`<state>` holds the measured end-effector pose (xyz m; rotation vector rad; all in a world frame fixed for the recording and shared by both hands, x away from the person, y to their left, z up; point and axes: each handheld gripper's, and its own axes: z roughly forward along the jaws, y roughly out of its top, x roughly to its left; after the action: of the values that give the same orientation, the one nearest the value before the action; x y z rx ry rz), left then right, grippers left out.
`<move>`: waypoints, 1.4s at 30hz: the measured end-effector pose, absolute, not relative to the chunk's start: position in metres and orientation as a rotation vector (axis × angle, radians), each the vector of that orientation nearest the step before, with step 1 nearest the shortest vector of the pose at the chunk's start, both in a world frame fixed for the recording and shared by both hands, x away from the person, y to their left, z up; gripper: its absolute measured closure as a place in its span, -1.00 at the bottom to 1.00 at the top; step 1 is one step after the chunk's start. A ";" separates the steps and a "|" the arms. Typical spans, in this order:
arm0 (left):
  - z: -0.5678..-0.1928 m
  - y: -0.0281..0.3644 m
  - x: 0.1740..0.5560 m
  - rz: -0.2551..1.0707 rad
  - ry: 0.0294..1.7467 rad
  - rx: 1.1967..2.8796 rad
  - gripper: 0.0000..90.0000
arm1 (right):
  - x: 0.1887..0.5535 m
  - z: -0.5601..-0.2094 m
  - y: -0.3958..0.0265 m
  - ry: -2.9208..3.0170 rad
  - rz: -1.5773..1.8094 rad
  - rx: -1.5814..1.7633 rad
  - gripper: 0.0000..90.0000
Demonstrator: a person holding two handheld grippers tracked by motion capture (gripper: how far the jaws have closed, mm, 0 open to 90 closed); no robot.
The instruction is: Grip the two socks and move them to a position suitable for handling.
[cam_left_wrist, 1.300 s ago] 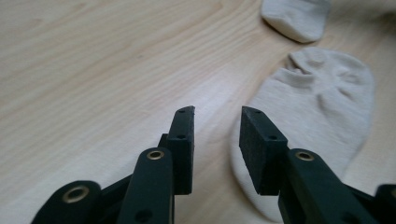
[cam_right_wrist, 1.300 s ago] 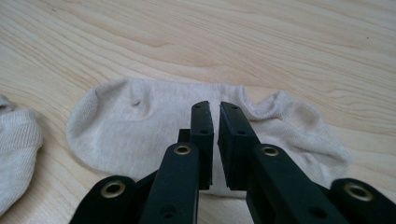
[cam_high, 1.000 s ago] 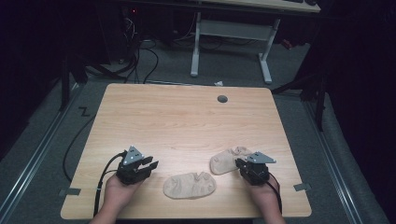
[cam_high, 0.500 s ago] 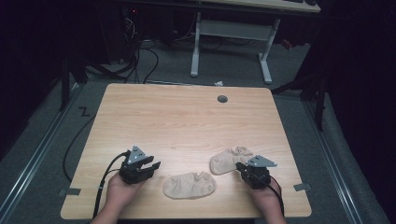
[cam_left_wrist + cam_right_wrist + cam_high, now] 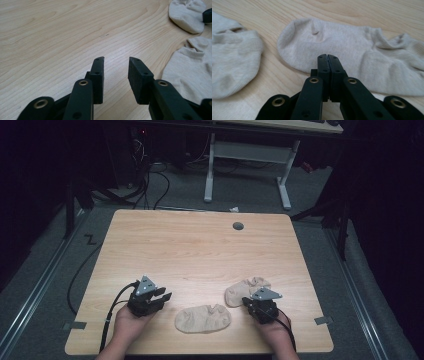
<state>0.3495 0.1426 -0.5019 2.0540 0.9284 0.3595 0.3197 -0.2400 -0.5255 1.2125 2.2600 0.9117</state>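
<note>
Two beige socks lie on the light wooden worktop (image 5: 200, 250) near its front edge: the nearer sock (image 5: 202, 318) lies flat between the two hands, and the farther sock (image 5: 245, 291) lies just beyond it to the right, the two close together but apart. The right tongs (image 5: 248, 301) sit at the near edge of the farther sock, and their jaws have just been closing; in the right gripper view they (image 5: 328, 57) stand pressed together, with the sock (image 5: 352, 57) under and beyond the tips and nothing visibly caught between them. The left tongs (image 5: 164, 296) rest low on bare wood left of the nearer sock, parted with nothing between the jaws, which have just closed a little. The worktop's far half lies bare apart from a grey round cap (image 5: 238, 226) near the back edge. Cables trail off the left side to the floor.
</note>
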 end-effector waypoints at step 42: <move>-0.503 0.170 0.331 0.379 0.991 2.037 0.44 | 0.360 -0.525 -0.228 2.208 0.871 1.280 1.00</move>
<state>0.3315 0.1700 -0.5026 2.0374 0.9907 0.3790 0.3601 -0.2285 -0.5254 1.2802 2.2079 0.8710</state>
